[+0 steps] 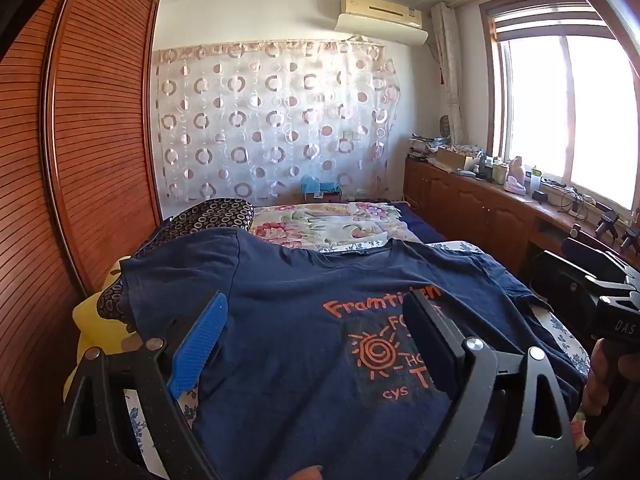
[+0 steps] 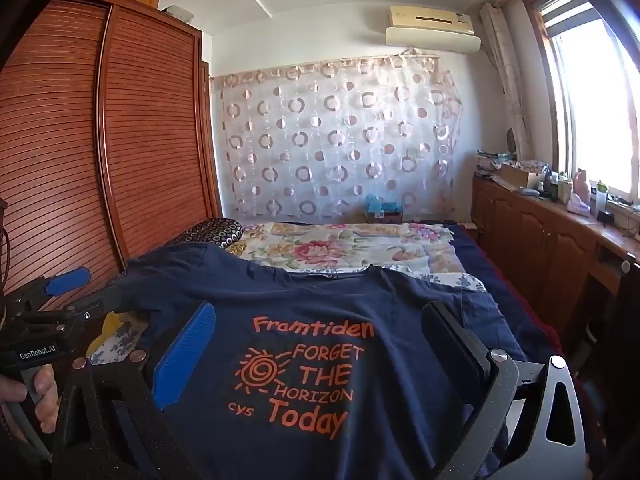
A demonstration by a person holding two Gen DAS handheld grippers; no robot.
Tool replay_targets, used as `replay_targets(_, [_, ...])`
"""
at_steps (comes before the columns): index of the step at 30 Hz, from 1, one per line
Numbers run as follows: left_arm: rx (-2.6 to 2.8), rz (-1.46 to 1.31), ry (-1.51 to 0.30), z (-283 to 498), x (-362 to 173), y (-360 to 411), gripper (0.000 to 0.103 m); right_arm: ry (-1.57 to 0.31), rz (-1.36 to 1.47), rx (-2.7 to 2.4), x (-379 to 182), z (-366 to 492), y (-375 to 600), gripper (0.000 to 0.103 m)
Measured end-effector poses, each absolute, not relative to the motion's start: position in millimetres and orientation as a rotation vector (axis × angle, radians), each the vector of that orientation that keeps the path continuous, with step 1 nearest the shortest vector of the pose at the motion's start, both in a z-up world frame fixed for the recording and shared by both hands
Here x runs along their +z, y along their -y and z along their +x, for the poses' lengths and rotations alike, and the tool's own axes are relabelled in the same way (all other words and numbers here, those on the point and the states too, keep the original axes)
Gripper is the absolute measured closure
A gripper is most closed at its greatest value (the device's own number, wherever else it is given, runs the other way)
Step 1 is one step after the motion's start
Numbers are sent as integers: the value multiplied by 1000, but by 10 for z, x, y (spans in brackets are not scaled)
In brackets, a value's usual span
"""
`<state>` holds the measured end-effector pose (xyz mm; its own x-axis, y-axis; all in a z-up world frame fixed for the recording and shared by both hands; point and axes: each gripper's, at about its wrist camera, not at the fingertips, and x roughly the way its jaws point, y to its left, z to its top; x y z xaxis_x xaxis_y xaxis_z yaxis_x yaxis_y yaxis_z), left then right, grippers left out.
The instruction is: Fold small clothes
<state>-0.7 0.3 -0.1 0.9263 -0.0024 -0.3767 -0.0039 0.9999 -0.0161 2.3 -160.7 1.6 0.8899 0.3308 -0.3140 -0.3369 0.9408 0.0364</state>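
navy t-shirt lies spread flat on bed, print up, collar toward far end, both sleeves out; no fold visible, so judged at very start; all folds left; left claw wide open above shirt's left half, nothing between pads; right claw wide open over print, empty; next likely needs sleeve or side edge pinched.

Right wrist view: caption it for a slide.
Open right gripper above a navy printed T-shirt spread on the bed.
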Motion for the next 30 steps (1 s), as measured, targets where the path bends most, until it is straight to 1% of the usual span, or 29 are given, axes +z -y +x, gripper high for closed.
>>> replay_targets(6, [11, -2, -393, -6, -8, 88, 13, -331, -26, 344, 17, 32, 1600, 1])
replay_targets(10, [7, -21, -399, -6, -21, -29, 13, -328, -22, 342, 36, 13, 1613, 1])
replay_targets(30, [20, -16, -400, 0, -22, -75, 13, -322, -18, 341, 9, -9, 1593, 1])
